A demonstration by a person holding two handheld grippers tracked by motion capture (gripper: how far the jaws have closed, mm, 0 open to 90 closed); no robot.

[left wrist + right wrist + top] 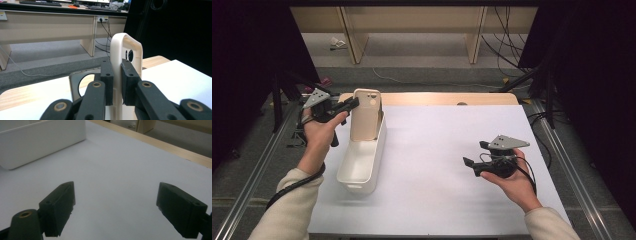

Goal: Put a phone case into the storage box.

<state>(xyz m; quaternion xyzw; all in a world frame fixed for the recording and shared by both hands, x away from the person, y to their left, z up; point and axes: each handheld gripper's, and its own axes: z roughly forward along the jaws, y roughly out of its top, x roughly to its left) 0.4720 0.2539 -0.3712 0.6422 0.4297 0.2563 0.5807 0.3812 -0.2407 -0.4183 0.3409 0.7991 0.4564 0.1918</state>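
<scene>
A cream phone case [366, 116] stands upright at the far end of a white bin [362, 172] on the left of the table. My left gripper [352, 104] comes at it from the left and is shut on the case's edge. In the left gripper view the two black pads clamp the case [128, 46] on both sides, at my left gripper [117, 73]. My right gripper [476, 154] hovers over the white table sheet at the right, held in a hand, jaws wide apart. In the right gripper view nothing lies between my right gripper [116, 205] jaws.
Behind the held case a second, greyish case [75, 83] with a round hole leans in the bin. The bin's side wall [42, 141] lies to the right gripper's far left. A wooden table edge [437, 98] runs along the back; desk legs and cables stand beyond.
</scene>
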